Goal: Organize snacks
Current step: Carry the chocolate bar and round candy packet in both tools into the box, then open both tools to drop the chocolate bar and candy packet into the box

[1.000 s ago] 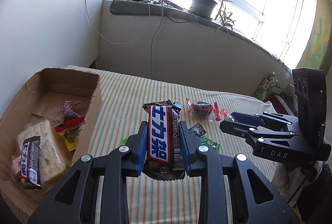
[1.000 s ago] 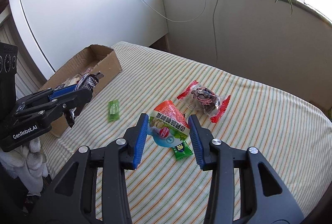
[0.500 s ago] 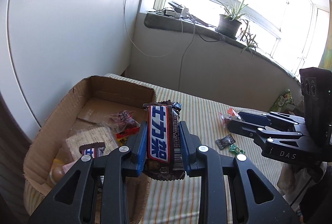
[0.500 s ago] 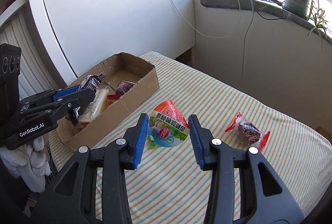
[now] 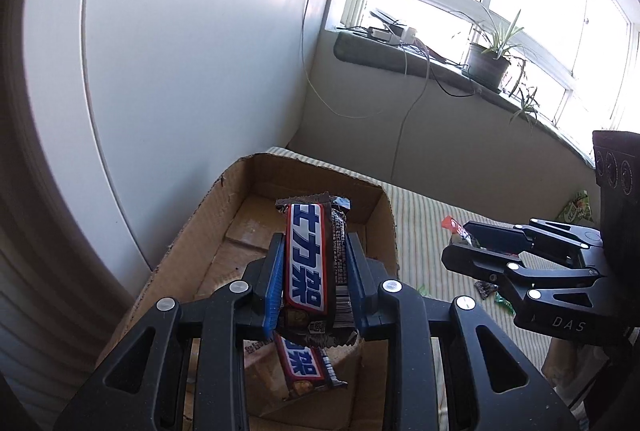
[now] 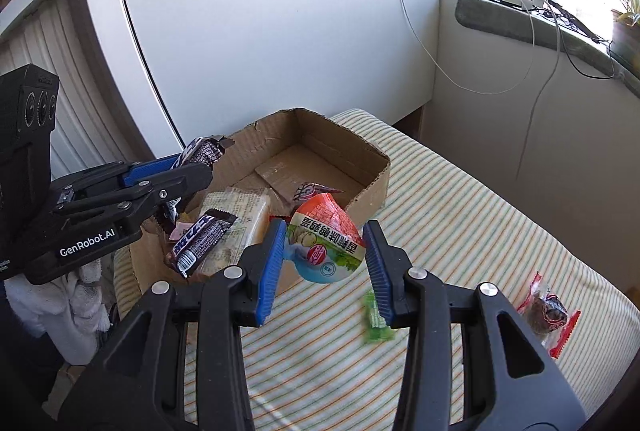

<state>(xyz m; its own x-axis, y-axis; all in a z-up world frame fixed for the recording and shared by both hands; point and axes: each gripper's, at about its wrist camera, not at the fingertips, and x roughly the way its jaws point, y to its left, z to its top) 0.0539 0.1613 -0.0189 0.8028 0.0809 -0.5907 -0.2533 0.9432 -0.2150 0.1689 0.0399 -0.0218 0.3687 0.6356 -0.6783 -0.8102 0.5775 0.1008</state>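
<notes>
Both tools now over cardboard box, left tool clamping chocolate bar, right tool clamping snack pouch, box bottom partly hidden

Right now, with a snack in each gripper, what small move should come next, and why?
Probably open the left gripper: its chocolate bar already hangs over the cardboard box, above another bar inside. The right gripper, holding the jelly cup, is only at the box's near wall.
</notes>
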